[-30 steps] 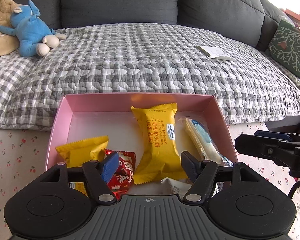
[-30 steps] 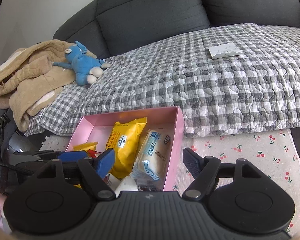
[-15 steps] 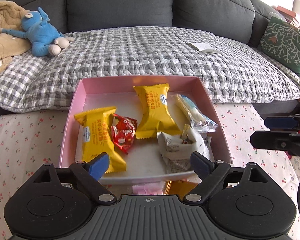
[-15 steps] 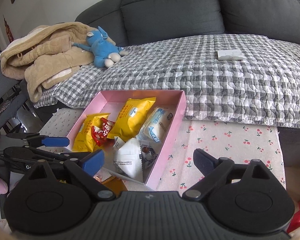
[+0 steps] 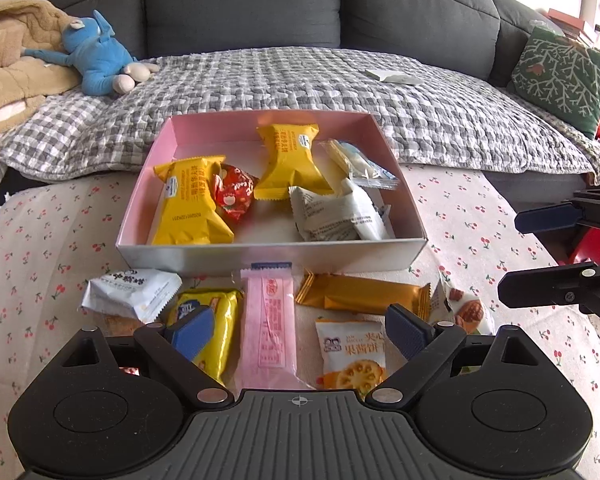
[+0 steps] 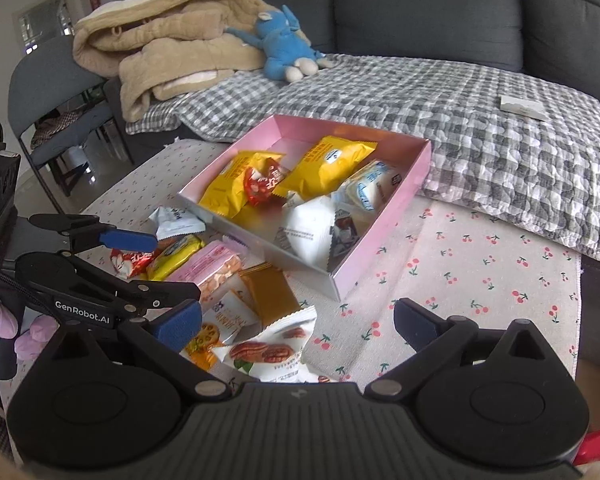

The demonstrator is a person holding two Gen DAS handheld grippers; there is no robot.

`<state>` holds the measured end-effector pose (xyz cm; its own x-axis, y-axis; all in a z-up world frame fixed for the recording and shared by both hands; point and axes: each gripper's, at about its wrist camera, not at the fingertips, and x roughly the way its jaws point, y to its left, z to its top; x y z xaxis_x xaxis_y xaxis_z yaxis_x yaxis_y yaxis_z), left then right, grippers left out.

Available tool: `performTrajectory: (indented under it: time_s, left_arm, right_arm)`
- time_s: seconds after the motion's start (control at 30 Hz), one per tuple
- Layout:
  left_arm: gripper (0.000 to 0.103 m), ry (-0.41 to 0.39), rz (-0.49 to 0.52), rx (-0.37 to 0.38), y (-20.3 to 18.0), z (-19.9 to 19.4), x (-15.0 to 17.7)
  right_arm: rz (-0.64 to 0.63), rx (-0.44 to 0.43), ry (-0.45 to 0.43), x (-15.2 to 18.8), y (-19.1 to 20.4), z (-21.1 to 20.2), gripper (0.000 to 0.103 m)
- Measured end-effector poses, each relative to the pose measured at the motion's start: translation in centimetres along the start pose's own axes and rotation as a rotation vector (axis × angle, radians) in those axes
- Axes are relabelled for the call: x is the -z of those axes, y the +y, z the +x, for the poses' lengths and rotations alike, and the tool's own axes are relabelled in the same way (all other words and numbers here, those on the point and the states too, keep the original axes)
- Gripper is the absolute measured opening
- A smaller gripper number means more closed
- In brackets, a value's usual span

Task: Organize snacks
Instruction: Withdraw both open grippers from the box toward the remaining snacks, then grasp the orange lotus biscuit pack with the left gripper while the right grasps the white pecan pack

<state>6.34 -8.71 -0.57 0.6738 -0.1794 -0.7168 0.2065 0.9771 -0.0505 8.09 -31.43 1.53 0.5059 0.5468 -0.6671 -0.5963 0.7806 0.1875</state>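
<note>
A pink box on the cherry-print cloth holds two yellow packets, a red one and white ones. Loose in front of it lie a white packet, a yellow packet, a pink packet, a gold bar and a pecan packet. My left gripper hovers over the pink packet, jaws opening, gripping nothing. My right gripper hangs above the pecan packet, jaws opening, empty as well.
Behind the box is a dark sofa under a grey checked quilt, with a blue plush toy, a beige coat and a green cushion. A dark chair stands at the left. Bare cloth lies right of the box.
Both grippers have drawn back from the box, so the loose snacks in front of it have come into view. Both pairs of jaws have widened. The right view has rolled.
</note>
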Motion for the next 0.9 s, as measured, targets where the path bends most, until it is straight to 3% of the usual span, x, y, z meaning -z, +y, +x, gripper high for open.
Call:
performTrajectory:
  time_s: [0.27,0.4,0.5,0.67,0.9]
  left_arm:
    - [0.094,-0.023,0.022,0.017,-2.2,-1.2,3.4]
    - [0.091,-0.078,0.078,0.013,-3.6,-1.5,4.4]
    - [0.085,-0.101,0.108,0.039,-4.3,-1.3,4.6]
    - [0.065,-0.073,0.099,0.046,-4.3,0.3,4.6]
    - [0.055,-0.014,0.068,0.047,-3.7,2.3,4.7]
  right_arm:
    - [-0.162,-0.06,0.072,2.5,0.7,0.9,0.102]
    - [-0.219,-0.057,0.09,3.4,0.8,1.6,0.101]
    - [-0.249,-0.043,0.102,3.7,0.8,2.2,0.096]
    - [-0.241,-0.049,0.122,4.0,0.6,3.1,0.084]
    - [-0.248,-0.059,0.137,4.0,0.9,3.8,0.074]
